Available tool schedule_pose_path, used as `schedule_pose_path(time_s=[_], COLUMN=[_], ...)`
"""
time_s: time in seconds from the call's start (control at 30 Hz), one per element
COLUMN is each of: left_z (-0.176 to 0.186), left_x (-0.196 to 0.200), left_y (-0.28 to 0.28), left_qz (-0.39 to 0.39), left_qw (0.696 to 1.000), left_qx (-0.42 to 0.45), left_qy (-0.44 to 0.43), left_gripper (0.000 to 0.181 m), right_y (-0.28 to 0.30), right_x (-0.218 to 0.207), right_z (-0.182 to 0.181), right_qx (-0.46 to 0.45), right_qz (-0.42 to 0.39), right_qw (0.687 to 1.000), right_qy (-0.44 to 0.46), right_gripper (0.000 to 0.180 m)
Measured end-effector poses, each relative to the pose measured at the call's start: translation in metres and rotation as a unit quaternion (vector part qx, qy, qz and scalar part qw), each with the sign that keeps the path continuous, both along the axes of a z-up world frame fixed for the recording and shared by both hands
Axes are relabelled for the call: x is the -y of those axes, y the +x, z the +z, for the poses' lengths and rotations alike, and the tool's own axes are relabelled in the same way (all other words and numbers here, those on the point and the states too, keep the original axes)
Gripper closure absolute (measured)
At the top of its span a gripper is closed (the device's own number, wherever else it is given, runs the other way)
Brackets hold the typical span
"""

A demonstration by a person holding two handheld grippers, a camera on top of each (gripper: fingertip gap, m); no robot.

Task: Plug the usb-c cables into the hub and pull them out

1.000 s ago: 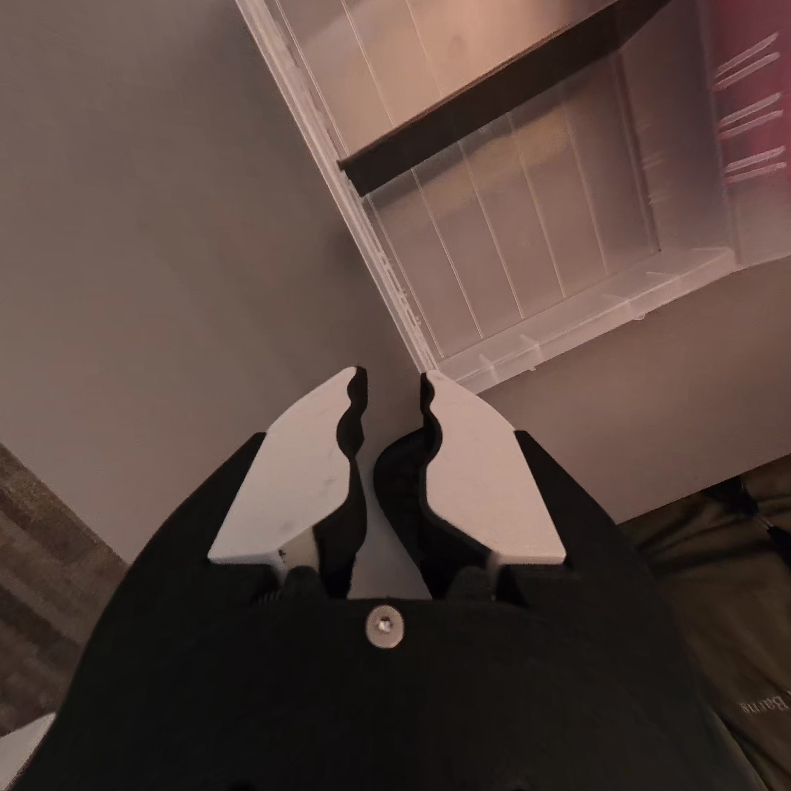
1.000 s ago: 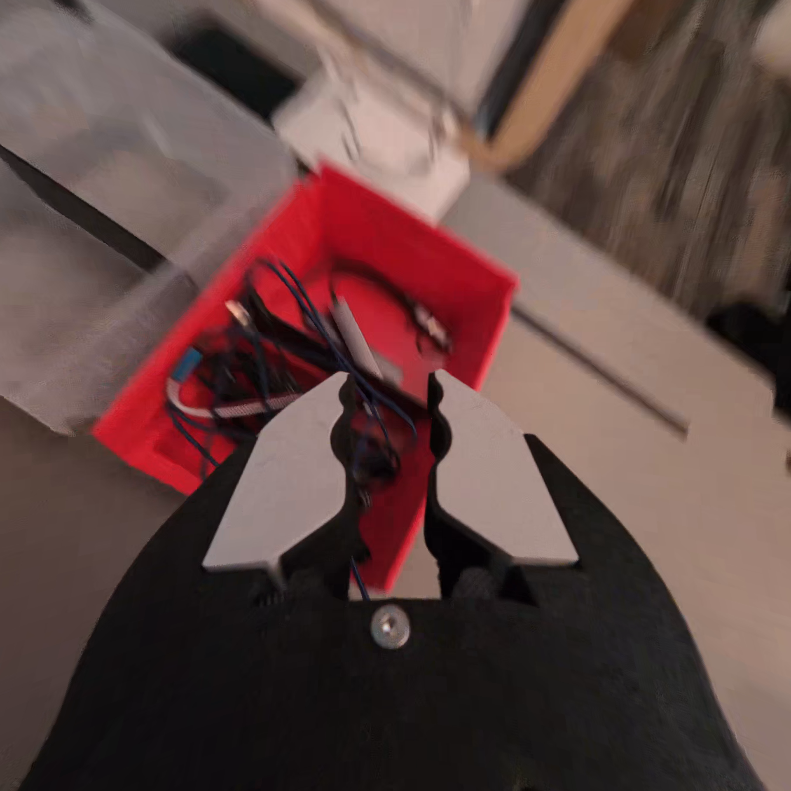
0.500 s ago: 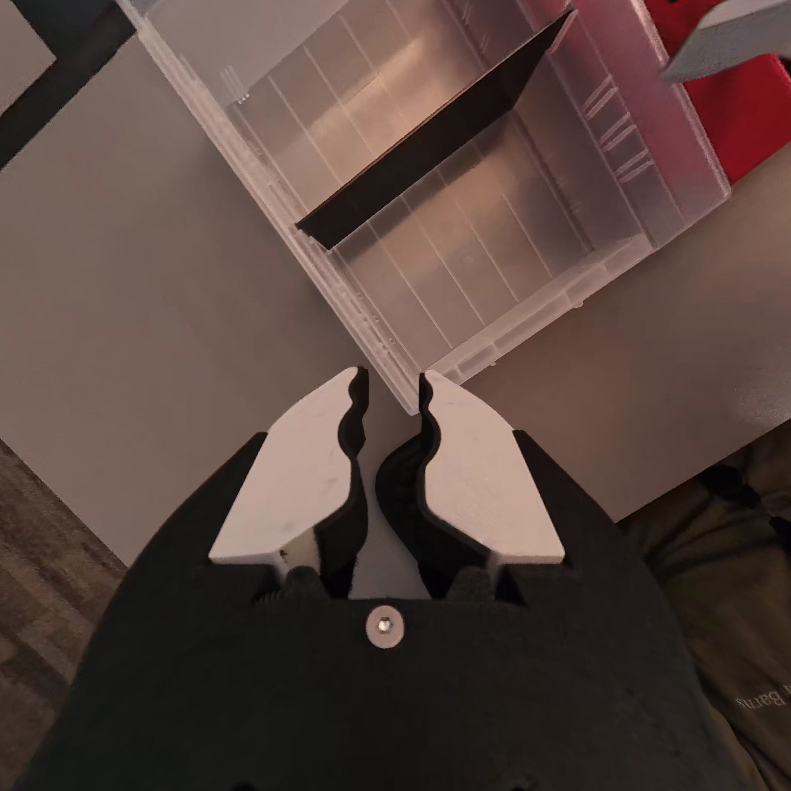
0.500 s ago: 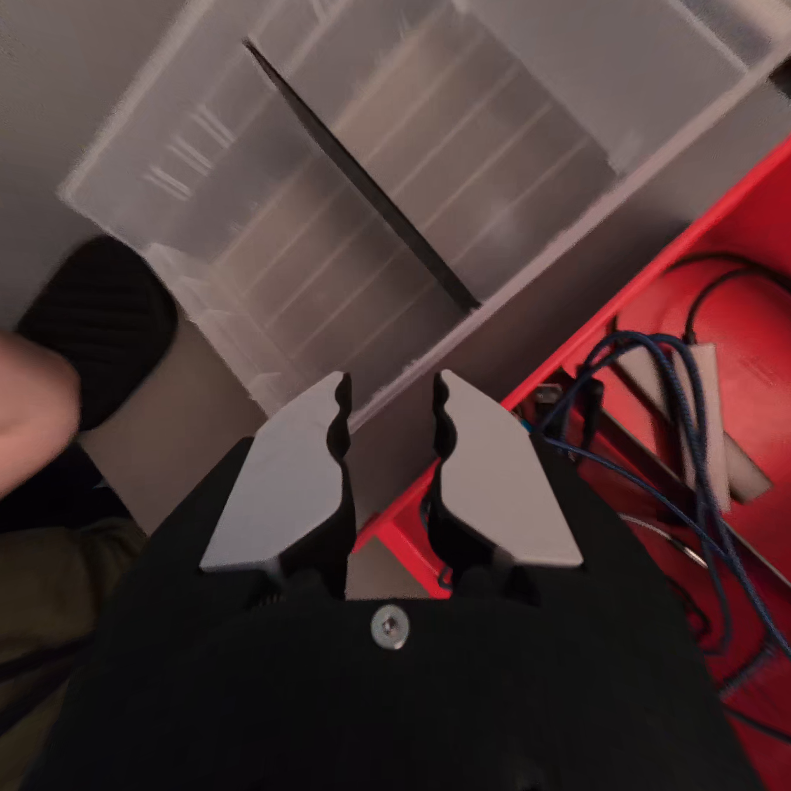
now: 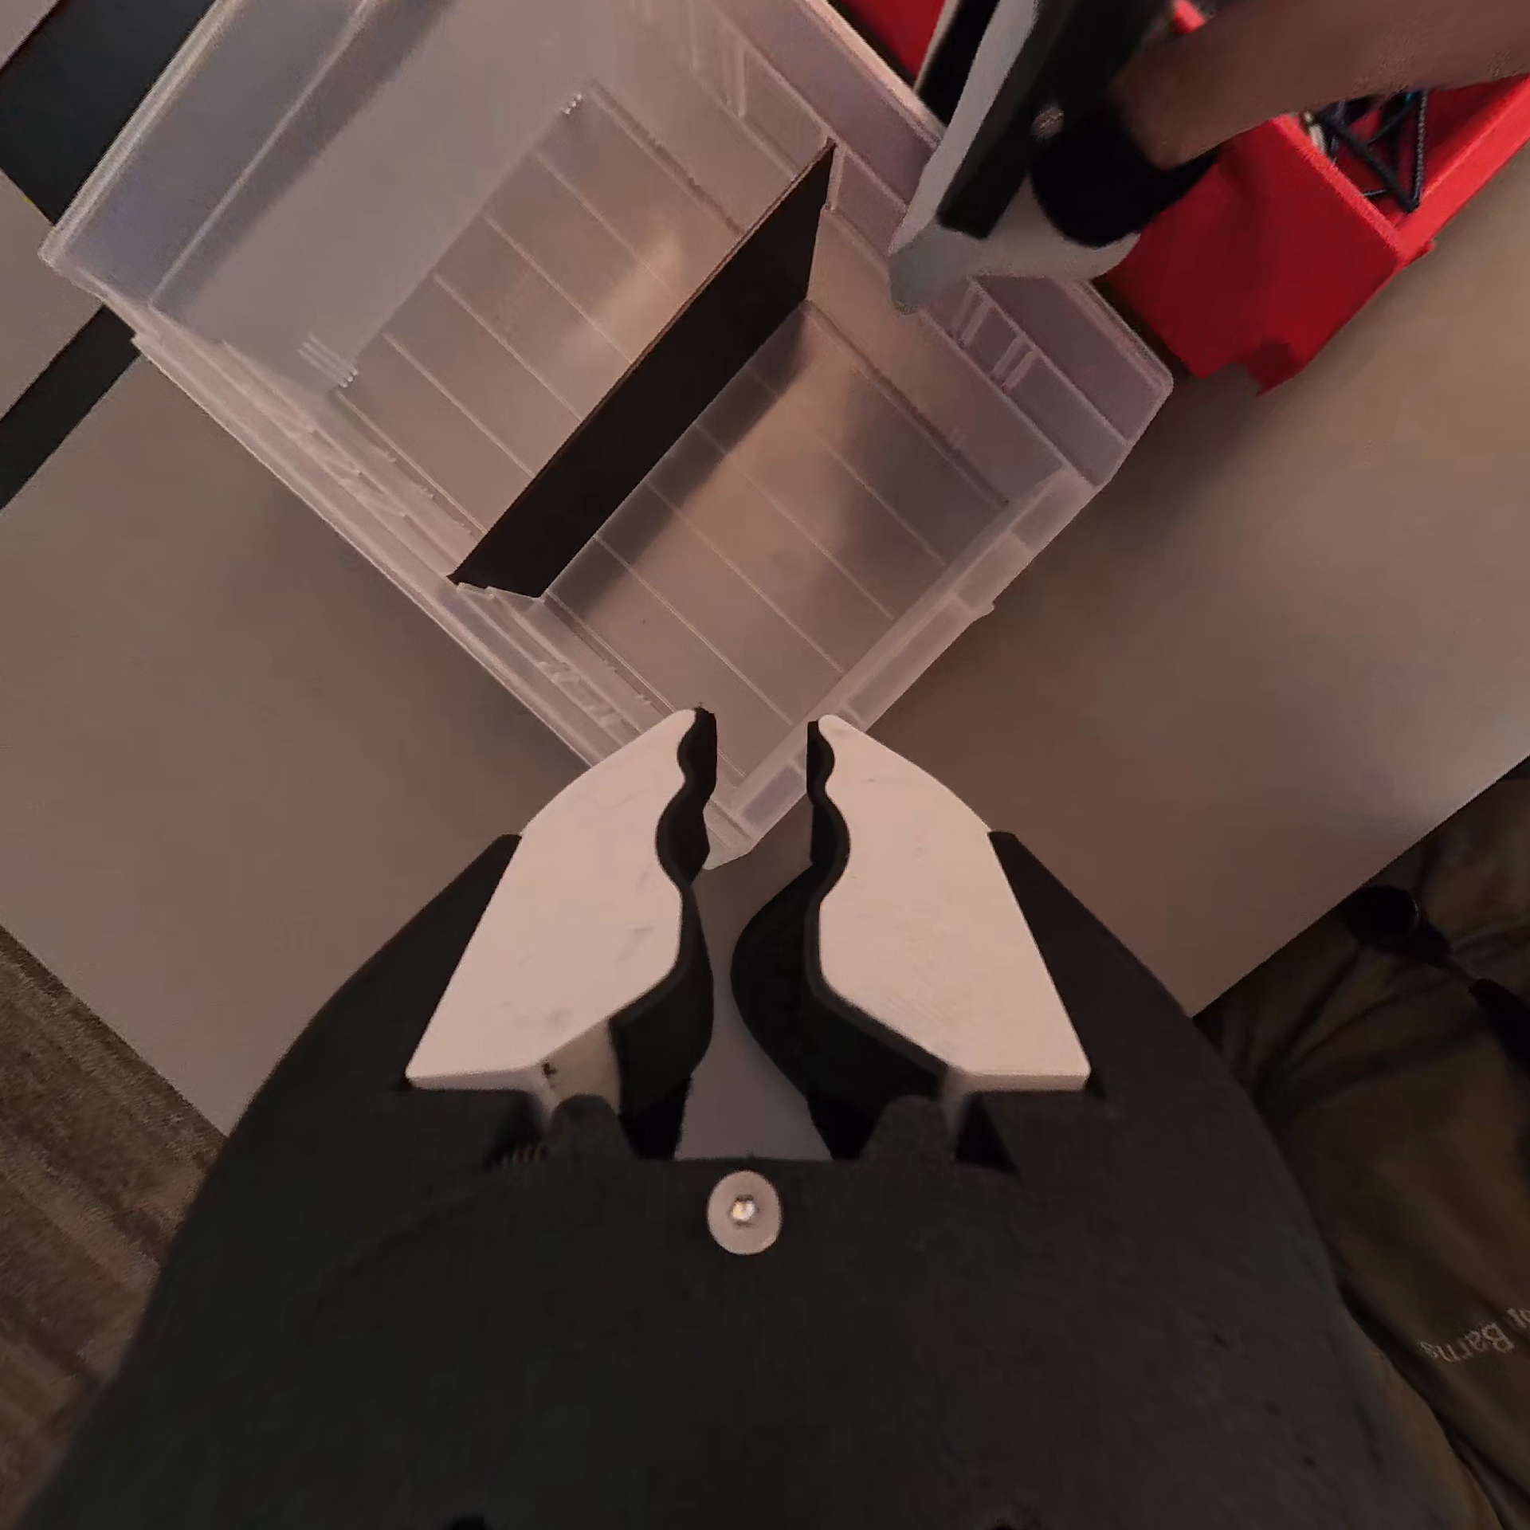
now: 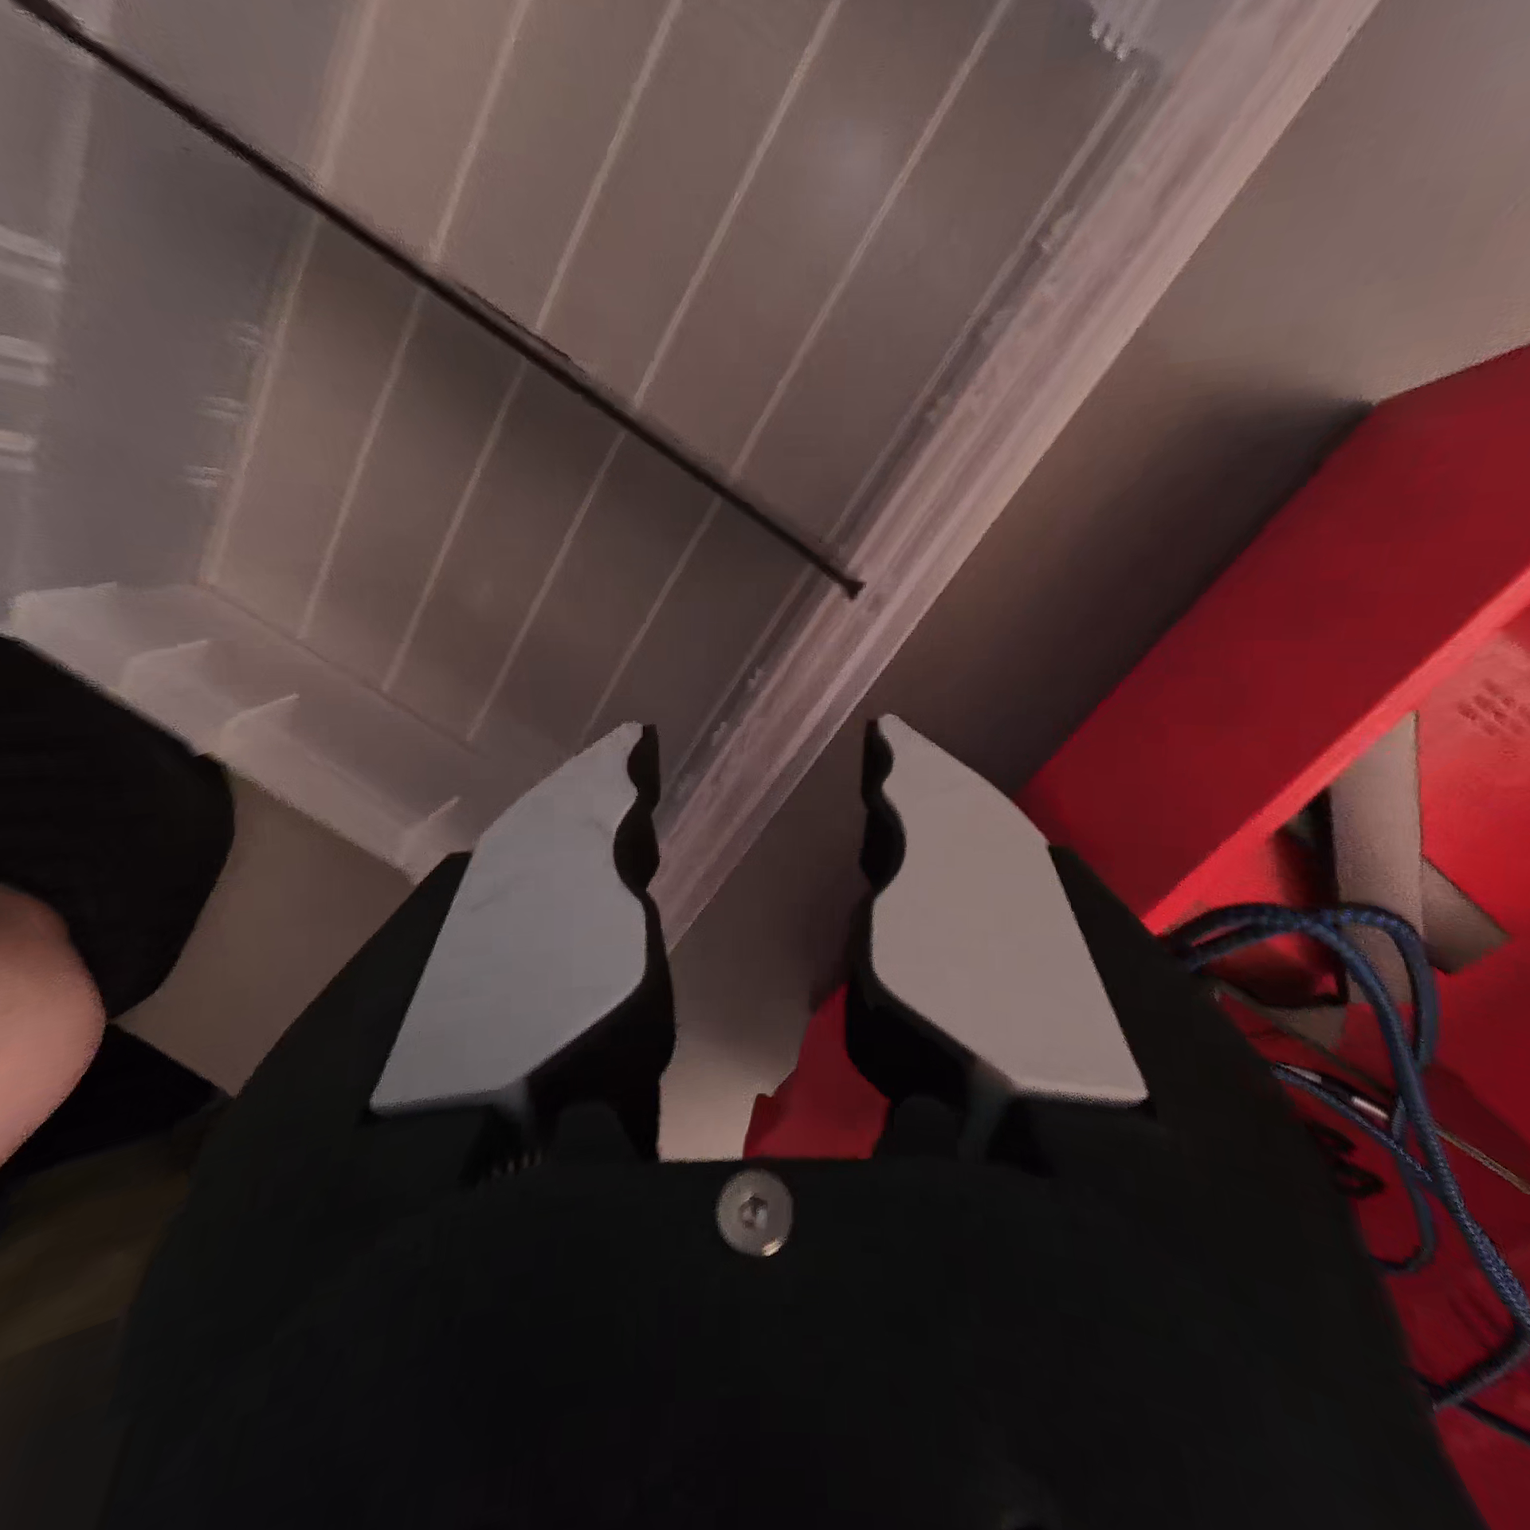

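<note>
While both jaws gape empty, right gripper (image 6: 757,737) beside red bin (image 6: 1242,579): could snag tangled blue cables (image 6: 1407,1035); left gripper (image 5: 760,728) idle over clear bin (image 5: 1076,497).

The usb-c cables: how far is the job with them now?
Nothing looks done: the blue cables lie loose in the red bin, and no hub is clearly visible. Both the left gripper and right gripper are open and empty, over the clear box. Picking, plugging and pulling remain.

red bin (image 6: 1291,596) cropped, blue cable (image 6: 1407,1035) partly hidden
</note>
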State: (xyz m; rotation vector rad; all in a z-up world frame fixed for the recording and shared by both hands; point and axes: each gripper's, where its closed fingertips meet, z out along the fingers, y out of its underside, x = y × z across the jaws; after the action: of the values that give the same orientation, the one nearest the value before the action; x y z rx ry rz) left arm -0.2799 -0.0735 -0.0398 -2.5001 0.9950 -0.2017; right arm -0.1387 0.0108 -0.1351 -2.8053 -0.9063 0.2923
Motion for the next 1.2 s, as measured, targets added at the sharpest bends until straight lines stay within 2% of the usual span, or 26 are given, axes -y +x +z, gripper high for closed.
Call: schedule_pose_path(time_s=[0.03, 0.17, 0.2, 0.27, 0.37, 0.43, 0.53, 0.6, 0.7, 0.8, 0.87, 0.93, 1.03, 1.13, 1.2], left_z=[0.000, 0.003, 0.004, 0.006, 0.008, 0.011, 0.026, 0.053, 0.125, 0.187, 0.210, 0.216, 0.204, 0.153, 0.109], left_x=[0.000, 0.000, 0.000, 0.001, 0.001, 0.000, -0.006, -0.017, -0.024, -0.001, 0.016, 0.025, 0.018, -0.019, -0.046], left_y=[-0.002, -0.006, -0.007, -0.007, -0.007, -0.007, -0.004, -0.007, -0.009, -0.022, -0.036, -0.041, -0.026, 0.000, 0.028], left_qz=[0.002, 0.006, 0.006, 0.006, 0.006, 0.006, 0.012, 0.048, 0.107, 0.145, 0.157, 0.153, 0.119, 0.116, 0.104], left_qw=[1.000, 1.000, 1.000, 1.000, 1.000, 0.999, 0.997, 0.988, 0.937, 0.853, 0.809, 0.795, 0.815, 0.877, 0.913], left_qx=[0.003, 0.014, 0.016, 0.023, 0.027, 0.028, 0.045, 0.069, 0.192, 0.324, 0.368, 0.396, 0.432, 0.393, 0.360], left_qy=[0.001, 0.004, 0.005, 0.009, 0.013, 0.020, 0.060, 0.128, 0.272, 0.384, 0.431, 0.434, 0.368, 0.251, 0.158], left_gripper=[0.160, 0.160, 0.160, 0.161, 0.161, 0.162, 0.166, 0.168, 0.170, 0.170, 0.168, 0.158, 0.143, 0.125, 0.119], right_y=[0.001, -0.012, -0.010, -0.010, -0.012, -0.013, -0.011, -0.014, -0.027, -0.030, -0.017, 0.013, 0.084, 0.176, 0.244], right_x=[-0.001, 0.005, -0.002, -0.005, 0.007, 0.006, 0.002, 0.003, 0.004, 0.001, -0.002, -0.007, -0.016, -0.017, -0.012], right_z=[-0.008, -0.030, -0.031, -0.032, -0.039, -0.041, -0.041, -0.036, -0.013, 0.032, 0.071, 0.112, 0.167, 0.201, 0.210], right_qx=[0.016, 0.005, 0.010, 0.006, -0.016, -0.022, 0.003, 0.004, -0.017, -0.039, -0.044, -0.050, -0.066, -0.086, -0.099], right_qz=[-0.008, -0.040, -0.044, -0.050, -0.074, -0.082, -0.069, -0.060, -0.046, -0.027, -0.020, -0.030, -0.077, -0.146, -0.204], right_qw=[1.000, 0.995, 0.997, 0.995, 0.984, 0.982, 0.986, 0.985, 0.984, 0.986, 0.988, 0.989, 0.990, 0.984, 0.973], right_qy=[-0.017, -0.088, -0.069, -0.081, -0.160, -0.169, -0.151, -0.159, -0.169, -0.160, -0.150, -0.134, -0.099, -0.062, -0.039], right_gripper=[0.129, 0.135, 0.147, 0.152, 0.160, 0.162, 0.171, 0.173, 0.176, 0.175, 0.175, 0.175, 0.175, 0.174, 0.176])
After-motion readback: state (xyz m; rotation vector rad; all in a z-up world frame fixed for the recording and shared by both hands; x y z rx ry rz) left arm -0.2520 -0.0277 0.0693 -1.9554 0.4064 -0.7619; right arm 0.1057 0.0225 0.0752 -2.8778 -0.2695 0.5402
